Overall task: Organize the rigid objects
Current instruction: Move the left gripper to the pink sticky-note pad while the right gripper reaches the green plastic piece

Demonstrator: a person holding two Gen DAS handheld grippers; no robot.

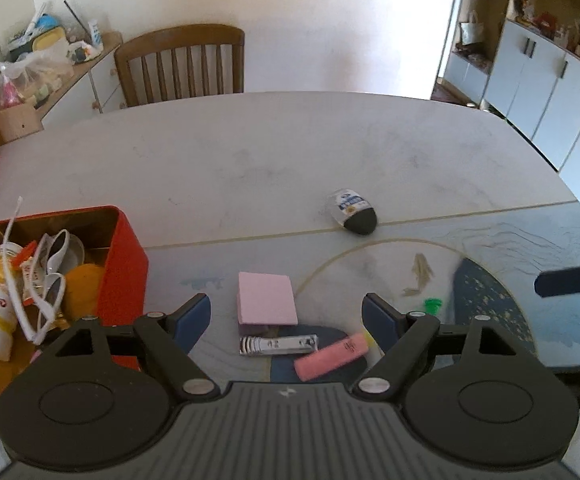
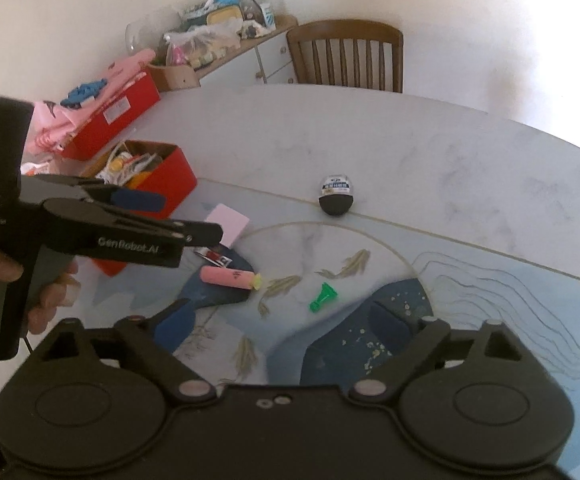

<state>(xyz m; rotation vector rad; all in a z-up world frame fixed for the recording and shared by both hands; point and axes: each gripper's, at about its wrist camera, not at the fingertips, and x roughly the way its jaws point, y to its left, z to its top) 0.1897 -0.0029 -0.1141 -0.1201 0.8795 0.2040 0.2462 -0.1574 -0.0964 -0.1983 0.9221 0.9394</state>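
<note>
So, left gripper wide open, empty, hovering over pink pad, clipper and highlighter just behind. Right gripper wide too. Best: square up on pad edges, squeeze, carry to red tin at left.

Red tin, pink notepad, green cap.

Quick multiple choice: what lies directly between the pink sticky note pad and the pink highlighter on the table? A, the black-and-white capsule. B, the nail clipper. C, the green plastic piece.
B: in the left wrist view the nail clipper lies just below the pink sticky note pad and beside the pink highlighter.
</note>
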